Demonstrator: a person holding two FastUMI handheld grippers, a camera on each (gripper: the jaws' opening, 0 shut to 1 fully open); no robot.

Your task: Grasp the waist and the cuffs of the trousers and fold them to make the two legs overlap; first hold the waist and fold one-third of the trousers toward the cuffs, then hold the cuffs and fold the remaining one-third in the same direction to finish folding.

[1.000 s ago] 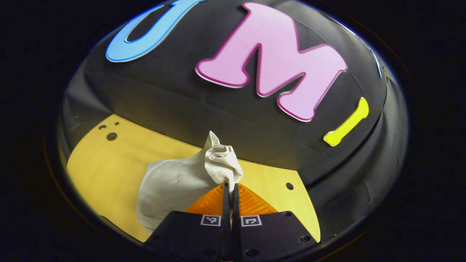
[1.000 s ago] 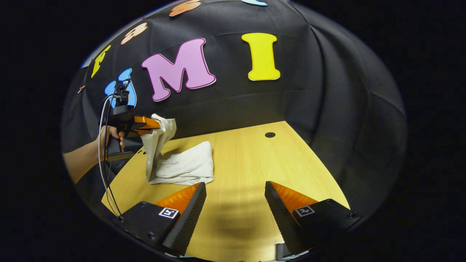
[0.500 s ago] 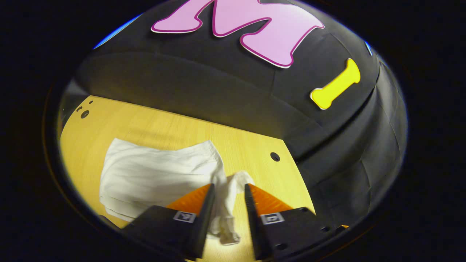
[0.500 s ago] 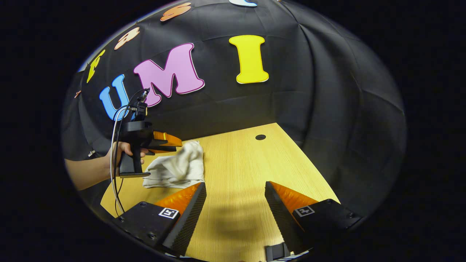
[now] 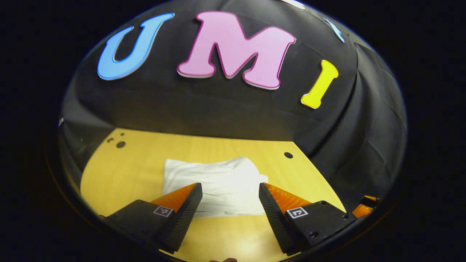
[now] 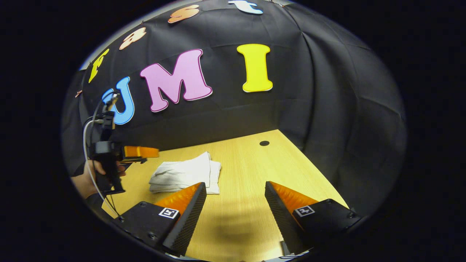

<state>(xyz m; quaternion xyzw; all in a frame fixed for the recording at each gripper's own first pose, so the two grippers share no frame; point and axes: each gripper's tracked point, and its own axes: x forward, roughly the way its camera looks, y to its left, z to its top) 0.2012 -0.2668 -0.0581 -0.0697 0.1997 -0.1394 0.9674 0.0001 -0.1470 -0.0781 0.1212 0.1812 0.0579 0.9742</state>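
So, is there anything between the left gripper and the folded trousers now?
Nothing visible. The left gripper is open, and the folded trousers lie flat on the table just beyond its fingers, with no other object in between.

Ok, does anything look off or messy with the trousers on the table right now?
Nothing much: the trousers lie folded in a compact stack on the table, one lower layer sticking out slightly at the edge. Both grippers are open, clear of them.

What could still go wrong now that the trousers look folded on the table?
The folded trousers lie loose, with the top layer's edge not flush with the layer below, so the stack might slump open. The left gripper, jaws open, hovers right at them; a low pull-away could snag a layer. The right gripper looks safely apart.
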